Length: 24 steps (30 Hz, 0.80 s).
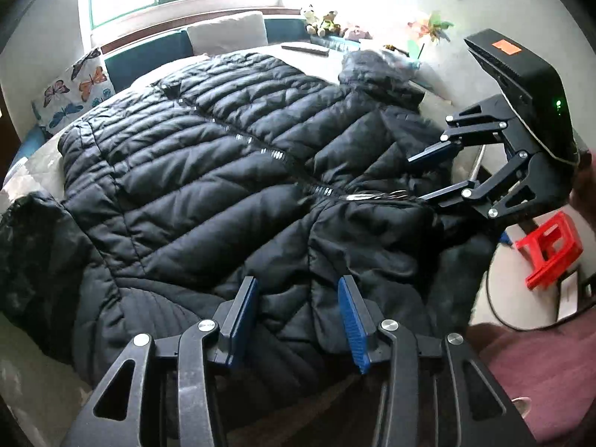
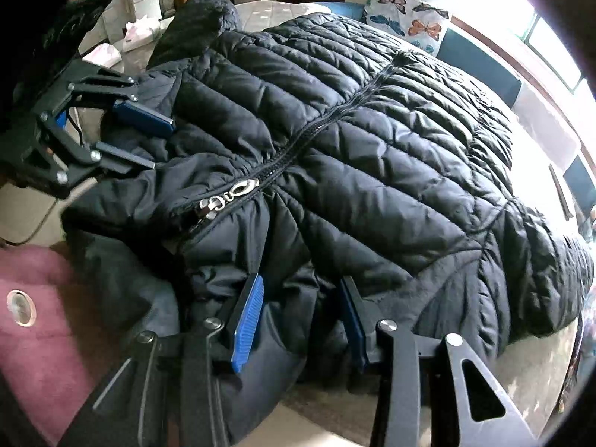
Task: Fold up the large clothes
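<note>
Left tongs [image 1: 298,320] and right tongs [image 2: 303,316] are both hovering with jaws parted, gripping nothing, over the near edge of the black padded coat [image 1: 208,164]. The coat is lying flat, zipped, across the table [image 1: 33,182]; folding is not yet showing.

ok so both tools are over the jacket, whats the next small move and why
Probably lower both tools and pinch the fabric near the collar. The black puffer jacket lies spread flat and zipped, not yet folded, and the left tool and right tool are both open above its near edge with nothing gripped, so a fold likely cannot start until each has a hold.
</note>
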Available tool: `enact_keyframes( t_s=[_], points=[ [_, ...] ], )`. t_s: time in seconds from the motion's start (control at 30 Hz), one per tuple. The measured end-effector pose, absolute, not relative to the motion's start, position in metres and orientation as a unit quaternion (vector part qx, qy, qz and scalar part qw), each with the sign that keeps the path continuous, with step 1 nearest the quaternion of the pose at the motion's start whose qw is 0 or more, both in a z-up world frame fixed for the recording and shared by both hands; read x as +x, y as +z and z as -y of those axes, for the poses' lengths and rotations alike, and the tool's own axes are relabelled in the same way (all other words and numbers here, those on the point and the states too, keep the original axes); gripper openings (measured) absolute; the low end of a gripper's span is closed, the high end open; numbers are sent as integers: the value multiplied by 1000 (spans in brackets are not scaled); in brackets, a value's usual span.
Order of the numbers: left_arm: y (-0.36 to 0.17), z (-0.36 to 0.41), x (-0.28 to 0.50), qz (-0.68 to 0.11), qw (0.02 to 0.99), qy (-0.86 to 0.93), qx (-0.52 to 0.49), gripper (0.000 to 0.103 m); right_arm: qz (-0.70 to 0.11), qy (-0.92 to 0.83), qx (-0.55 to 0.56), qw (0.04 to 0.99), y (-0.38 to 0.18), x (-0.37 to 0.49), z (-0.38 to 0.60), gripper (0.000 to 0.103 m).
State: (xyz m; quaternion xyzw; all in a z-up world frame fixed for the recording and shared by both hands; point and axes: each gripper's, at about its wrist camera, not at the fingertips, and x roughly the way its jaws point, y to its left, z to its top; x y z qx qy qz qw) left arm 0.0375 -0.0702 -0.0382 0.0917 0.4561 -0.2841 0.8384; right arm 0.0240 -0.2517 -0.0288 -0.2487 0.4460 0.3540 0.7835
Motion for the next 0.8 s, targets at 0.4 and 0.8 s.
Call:
enact_keyframes(
  t_s=[0.4, 0.8],
  points=[
    [-49, 91, 35, -456, 822, -327, 99, 54, -471, 371, -128, 790, -34, 32, 277, 48],
    [18, 92, 81, -432, 832, -346, 36, 54, -423, 194, 97, 880, 16, 140, 460, 51]
  ],
)
